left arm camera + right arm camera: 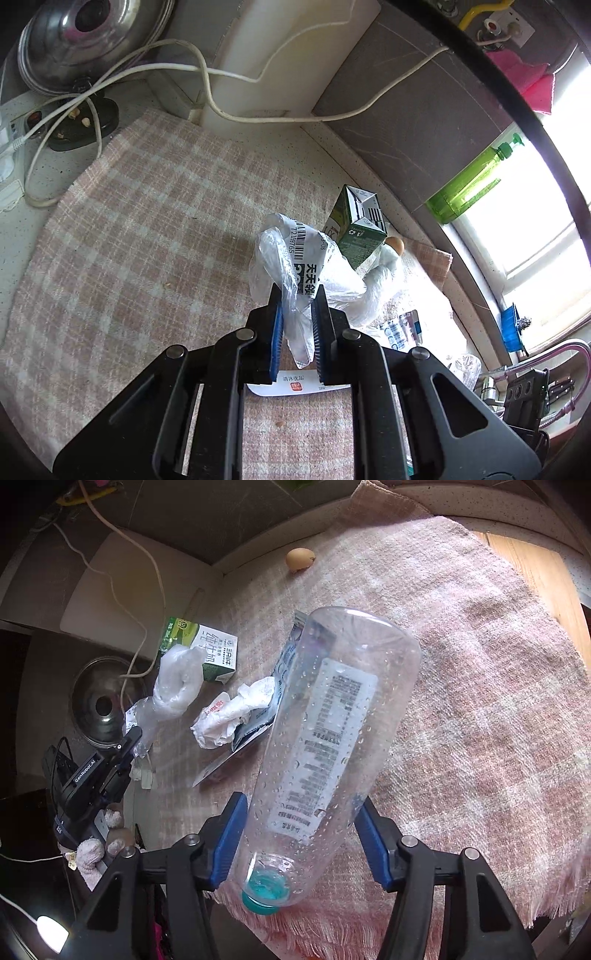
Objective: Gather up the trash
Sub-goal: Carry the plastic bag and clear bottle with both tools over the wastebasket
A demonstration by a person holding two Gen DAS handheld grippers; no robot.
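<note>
**Trash on a checked kitchen cloth, both tools loaded**

Pink-and-white checked cloth covers a speckled tabletop beside a window, with a white cable trailing across the back. The left tool is clenched on a crumpled clear plastic bag bearing a barcode label, the bag raised off the cloth. Just behind it stands a green milk carton, and an eggshell lies farther back on the cloth. The right tool has its pads on either side of a clear plastic bottle with a teal cap, cap end nearest the camera; the pads seem to press its sides, though the contact is hard to judge. Beside the bottle lie a crumpled white wrapper and a flat printed packet, partly under the wrapper.
</note>
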